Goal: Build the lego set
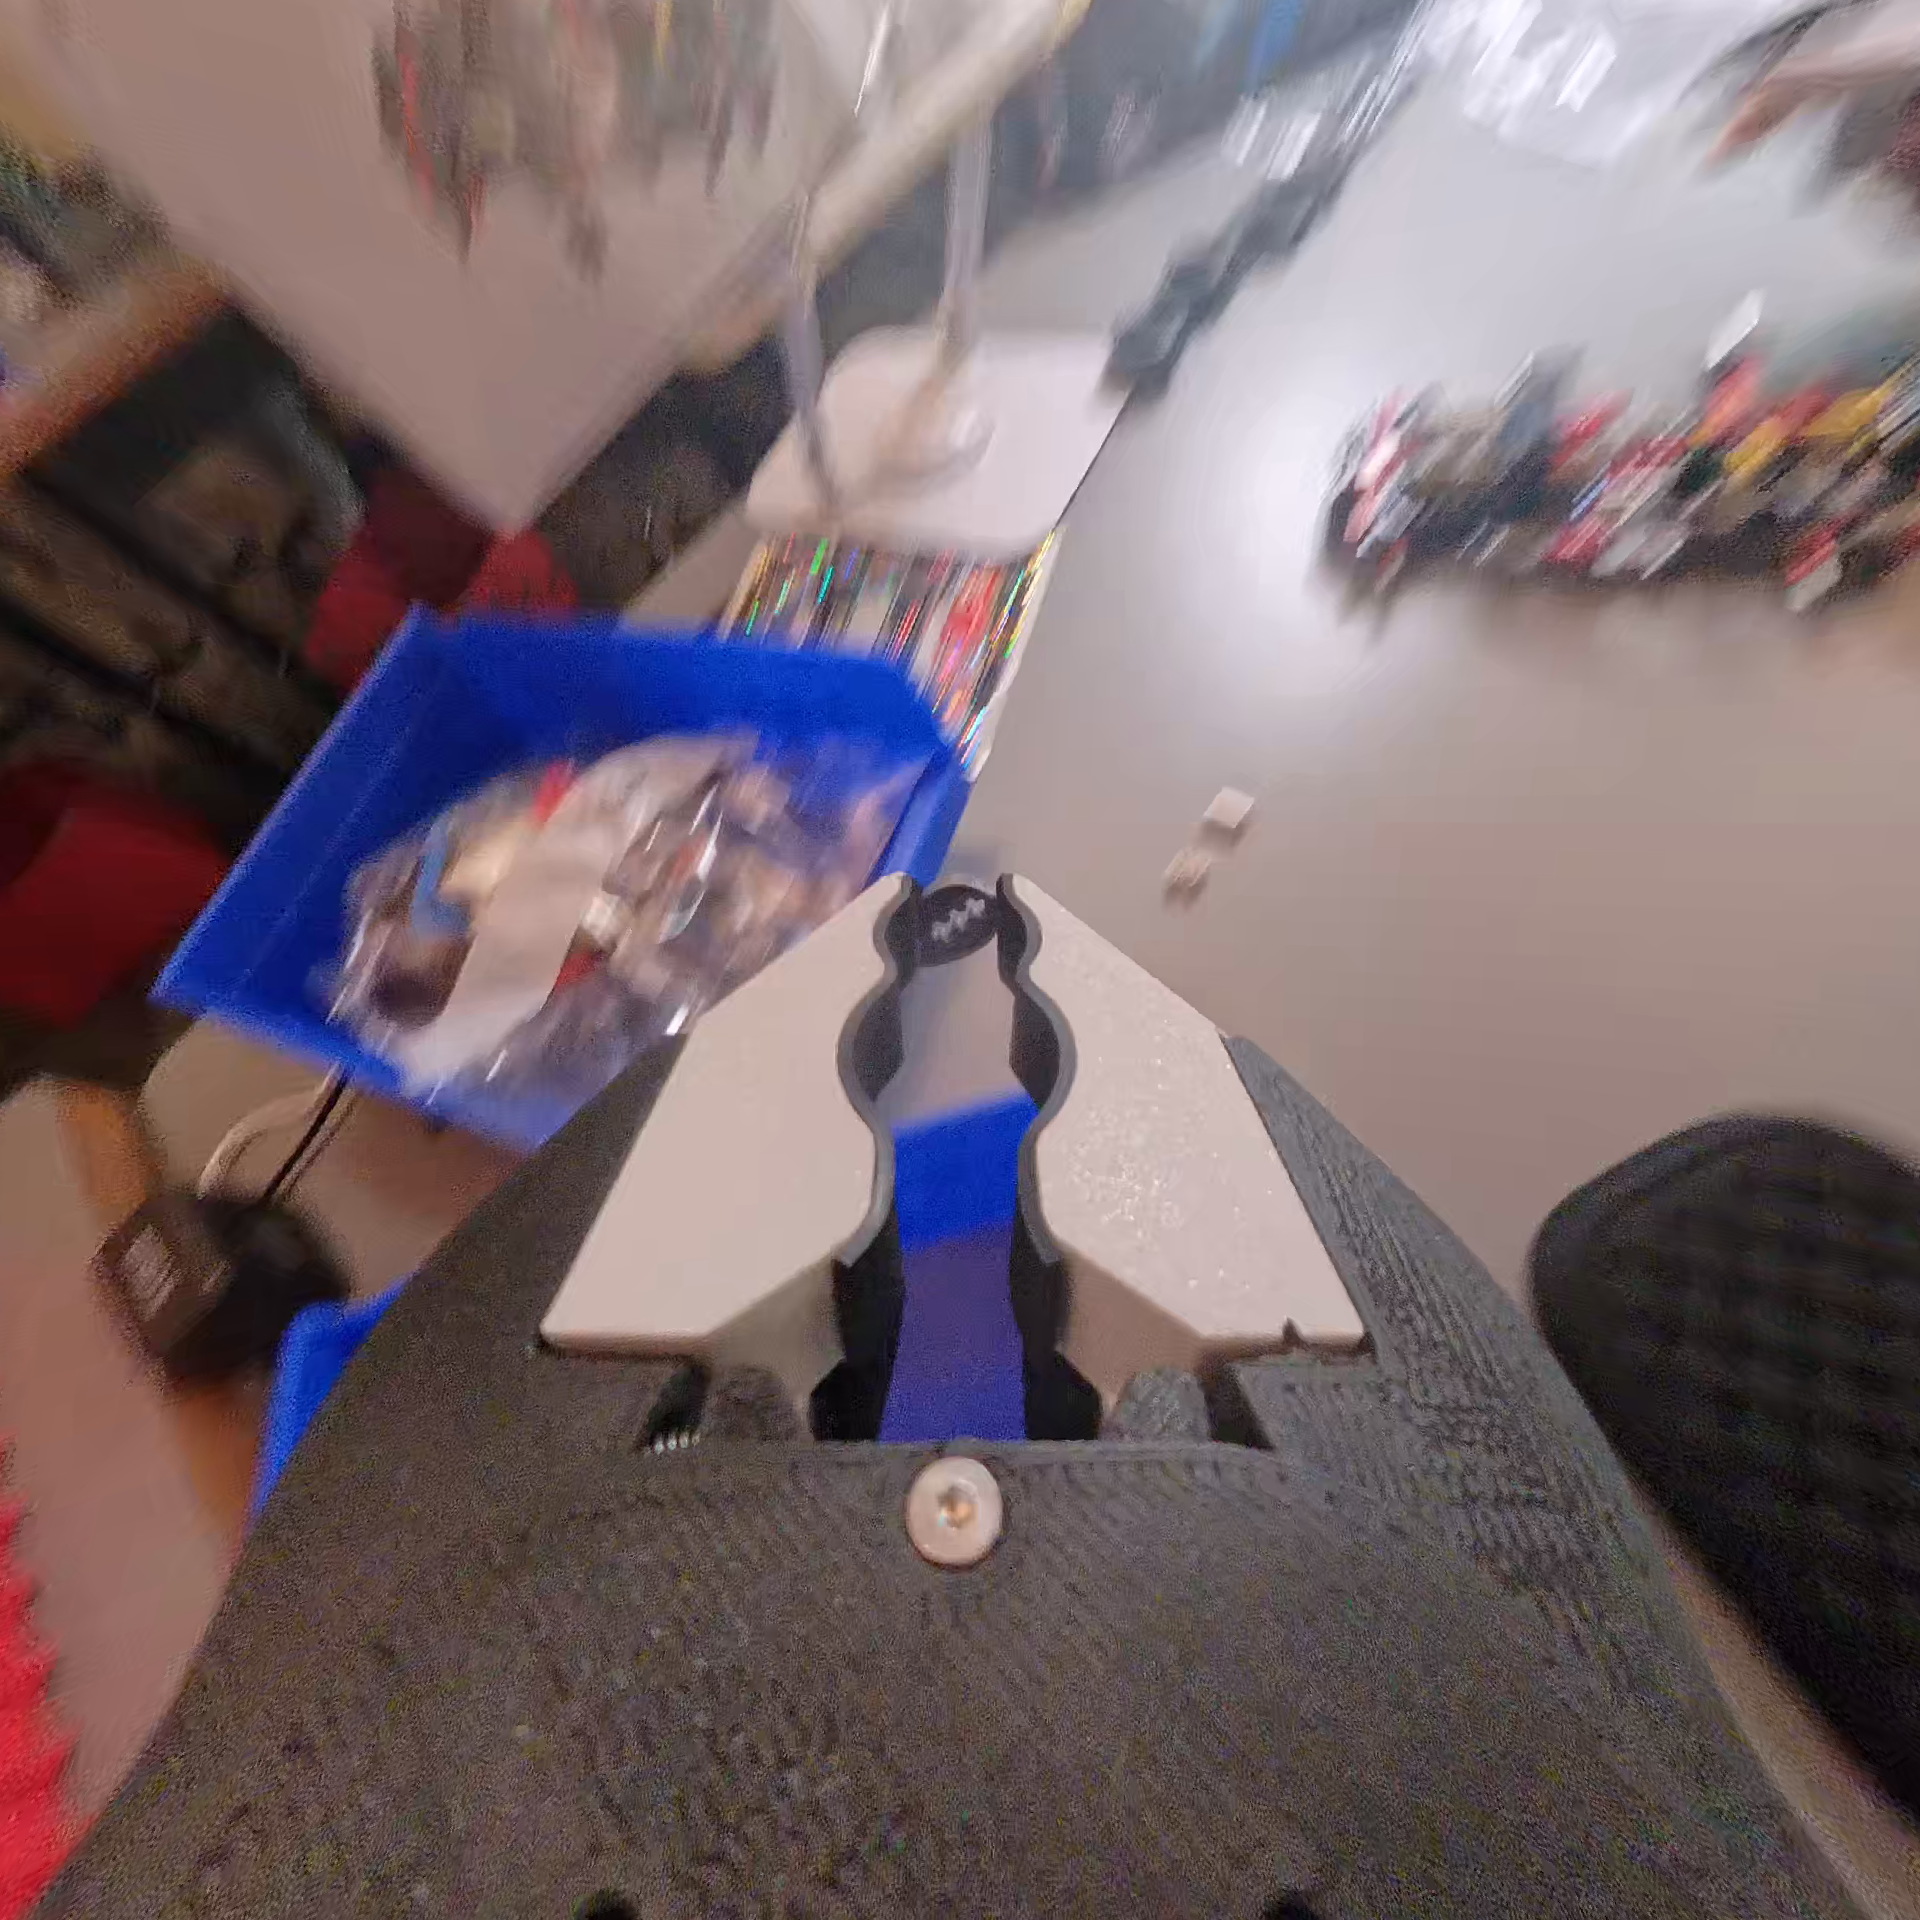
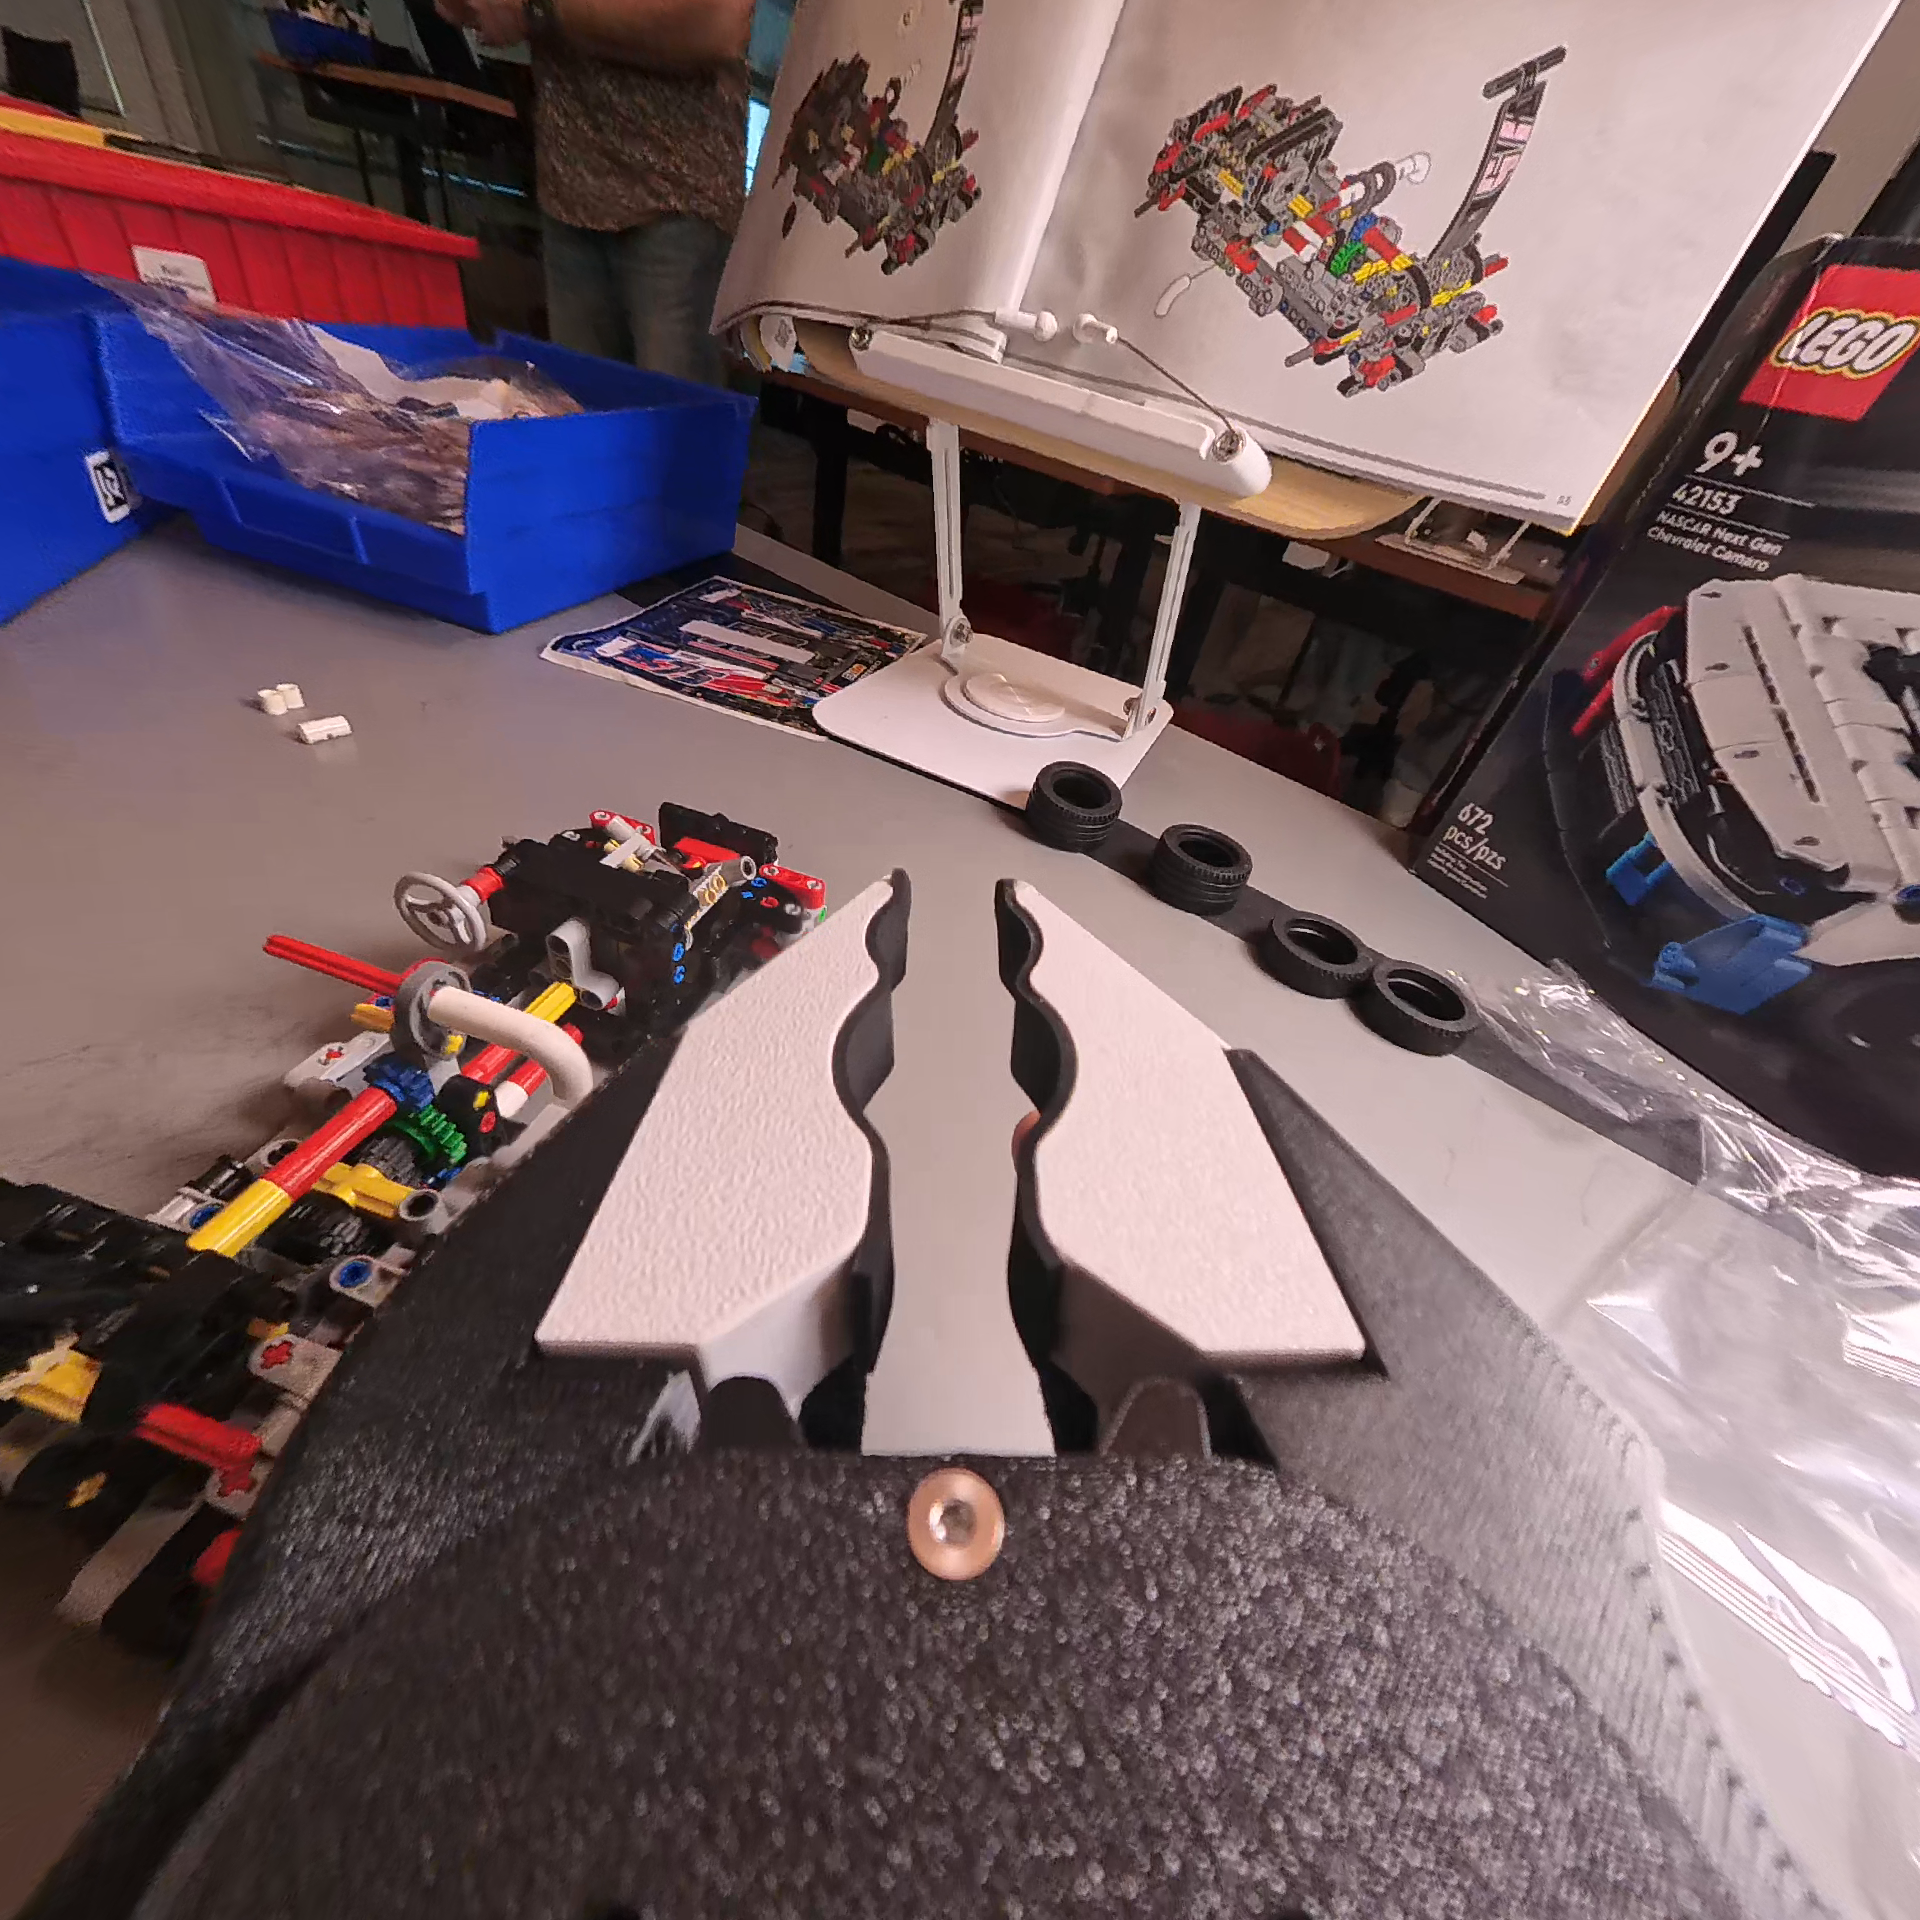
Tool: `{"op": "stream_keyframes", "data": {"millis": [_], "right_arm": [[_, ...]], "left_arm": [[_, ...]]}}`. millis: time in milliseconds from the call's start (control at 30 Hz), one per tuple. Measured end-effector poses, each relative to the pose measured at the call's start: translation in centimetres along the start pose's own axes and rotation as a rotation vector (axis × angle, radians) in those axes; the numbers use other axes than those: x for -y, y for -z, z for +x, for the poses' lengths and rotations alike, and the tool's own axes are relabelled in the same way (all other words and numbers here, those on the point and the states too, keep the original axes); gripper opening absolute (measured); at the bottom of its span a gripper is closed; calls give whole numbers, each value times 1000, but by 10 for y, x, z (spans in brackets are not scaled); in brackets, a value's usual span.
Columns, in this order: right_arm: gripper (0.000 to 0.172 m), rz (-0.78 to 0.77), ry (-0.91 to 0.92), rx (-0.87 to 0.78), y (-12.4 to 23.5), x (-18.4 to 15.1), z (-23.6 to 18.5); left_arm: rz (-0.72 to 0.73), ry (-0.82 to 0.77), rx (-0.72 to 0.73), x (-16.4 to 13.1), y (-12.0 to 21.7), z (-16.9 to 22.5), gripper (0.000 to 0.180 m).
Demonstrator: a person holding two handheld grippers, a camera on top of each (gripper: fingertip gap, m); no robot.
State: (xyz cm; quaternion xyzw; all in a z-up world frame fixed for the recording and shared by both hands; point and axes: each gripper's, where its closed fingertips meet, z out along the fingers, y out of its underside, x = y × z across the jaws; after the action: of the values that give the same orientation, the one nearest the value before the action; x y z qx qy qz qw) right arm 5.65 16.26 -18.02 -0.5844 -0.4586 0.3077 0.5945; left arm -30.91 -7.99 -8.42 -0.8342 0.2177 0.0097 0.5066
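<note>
The left gripper (image 1: 954,930) pinches a small black disc (image 1: 952,928) at its fingertips, beside the blue bin (image 1: 499,686). The right gripper (image 2: 953,914) stands slightly open and empty over the table (image 2: 208,831), between the model (image 2: 582,935) and 4 tyres (image 2: 1200,868).

Right claw (image 2: 953,894) open, bare – toy chassis (image 2: 582,956) just left.

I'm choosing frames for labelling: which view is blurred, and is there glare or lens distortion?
Left wrist view: heavy motion smear over the blue bin and table. Right wrist view: sharp, wide-angle bending at edges, glare on the plastic bag.
</note>
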Motion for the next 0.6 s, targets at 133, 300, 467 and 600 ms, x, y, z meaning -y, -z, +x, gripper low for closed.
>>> {"op": "stream_keyframes", "data": {"millis": [133, 300, 467, 600], "right_arm": [[14, 41, 0, 10, 2, 9, -4], [14, 100, 26, 27, 7, 28, -11], [18, 124, 211, 203, 15, 60, -52], [22, 70, 380, 432, 24, 87, -108]], "left_arm": [[346, 64, -161, 69, -23, 84, 12], [560, 257, -446, 94, -81, 162, 11], [689, 518, -752, 93, -121, 206, 11], [706, 625, -923, 88, -119, 232, 10]]}}
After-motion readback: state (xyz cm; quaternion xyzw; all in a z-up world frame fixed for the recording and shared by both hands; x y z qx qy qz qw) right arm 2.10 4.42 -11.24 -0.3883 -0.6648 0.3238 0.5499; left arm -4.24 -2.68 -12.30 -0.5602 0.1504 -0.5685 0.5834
